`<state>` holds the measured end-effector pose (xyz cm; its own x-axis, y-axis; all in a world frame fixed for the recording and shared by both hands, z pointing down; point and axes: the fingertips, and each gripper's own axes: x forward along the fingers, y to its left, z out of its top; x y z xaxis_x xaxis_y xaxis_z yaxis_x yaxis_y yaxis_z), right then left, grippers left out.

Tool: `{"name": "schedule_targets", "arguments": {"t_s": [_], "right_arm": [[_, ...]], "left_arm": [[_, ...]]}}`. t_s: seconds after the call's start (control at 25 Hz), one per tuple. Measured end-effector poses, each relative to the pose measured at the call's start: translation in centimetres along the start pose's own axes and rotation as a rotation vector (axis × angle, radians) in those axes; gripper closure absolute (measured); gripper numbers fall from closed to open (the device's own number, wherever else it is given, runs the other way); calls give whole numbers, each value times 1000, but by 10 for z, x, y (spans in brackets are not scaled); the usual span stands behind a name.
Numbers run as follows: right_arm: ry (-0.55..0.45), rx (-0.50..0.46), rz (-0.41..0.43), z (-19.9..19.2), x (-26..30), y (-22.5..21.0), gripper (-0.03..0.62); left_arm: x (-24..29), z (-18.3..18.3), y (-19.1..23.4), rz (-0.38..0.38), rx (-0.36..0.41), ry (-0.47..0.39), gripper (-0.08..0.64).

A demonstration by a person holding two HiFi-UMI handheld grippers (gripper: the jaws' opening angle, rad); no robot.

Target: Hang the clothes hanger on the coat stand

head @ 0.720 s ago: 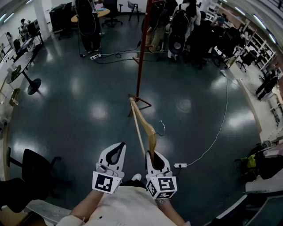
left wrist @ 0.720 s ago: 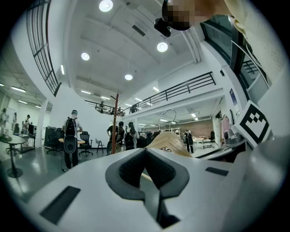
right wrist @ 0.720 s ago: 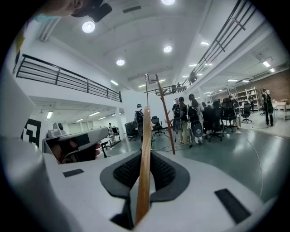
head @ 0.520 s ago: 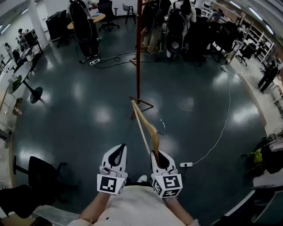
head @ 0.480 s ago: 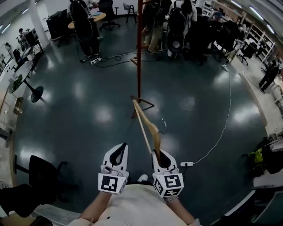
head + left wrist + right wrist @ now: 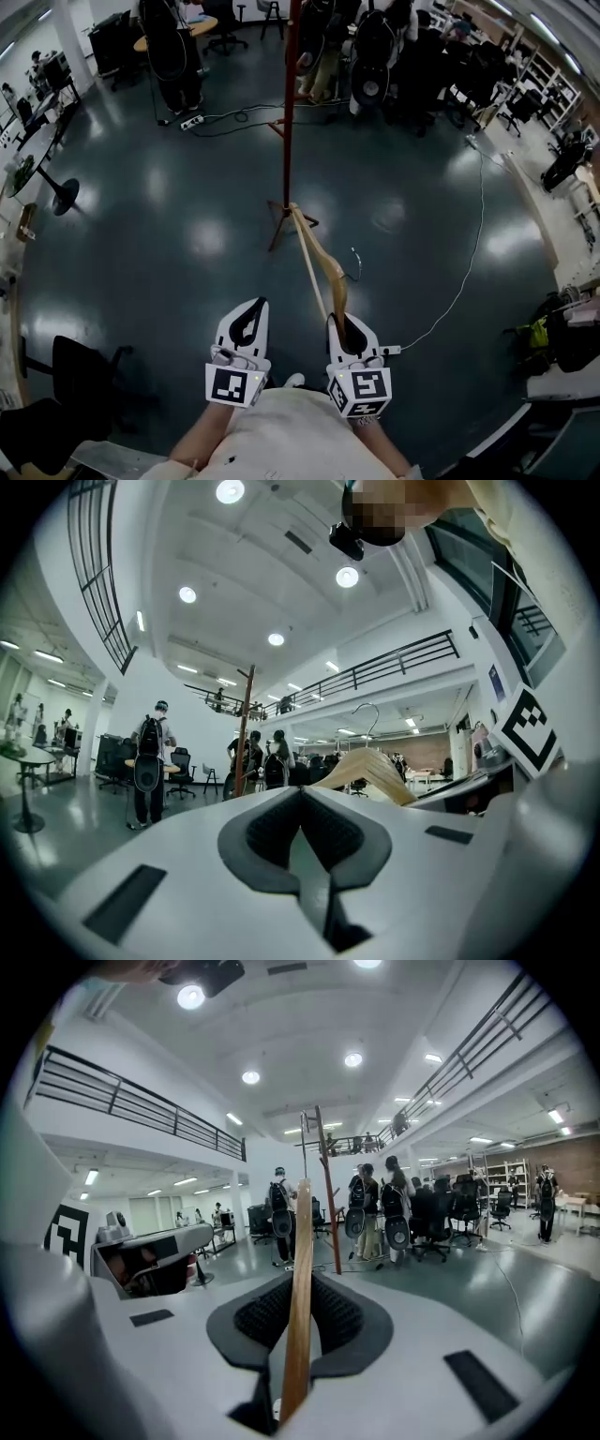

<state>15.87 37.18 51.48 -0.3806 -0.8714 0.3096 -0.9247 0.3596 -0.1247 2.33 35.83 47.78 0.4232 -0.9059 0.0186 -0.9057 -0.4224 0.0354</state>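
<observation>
Dark glossy floor (image 6: 178, 169) throws back the ceiling lights (image 6: 230, 491), a white cable (image 6: 479, 234) trails across it; black office chair (image 6: 80, 370) at lower left, round table (image 6: 47, 131) beyond, white walls (image 6: 192, 682) and a railed mezzanine (image 6: 394, 663) overhead.

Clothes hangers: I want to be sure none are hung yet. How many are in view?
1. The wooden hanger is clamped in the right gripper, reaching toward the coat stand. The stand's top looks too small to rule out others.
</observation>
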Motion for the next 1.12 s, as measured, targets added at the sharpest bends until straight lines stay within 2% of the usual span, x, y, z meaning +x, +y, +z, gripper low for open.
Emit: {"name": "schedule_targets", "arguments": {"t_s": [0.2,0.52,0.8,1.12], "right_arm": [[31,7,-15,19,52,5,523],[12,13,-76,79,153,27,523],[7,50,-129,109,244,50,523],[9,45,-185,118,275,54,523]], "left_arm": [[49,9,42,-32,-25,-18,548],[131,57,133,-99,-73,-93,548],[170,62,219,-159,-1,-51,548],[204,58,254,-197,-31,-49,548]]}}
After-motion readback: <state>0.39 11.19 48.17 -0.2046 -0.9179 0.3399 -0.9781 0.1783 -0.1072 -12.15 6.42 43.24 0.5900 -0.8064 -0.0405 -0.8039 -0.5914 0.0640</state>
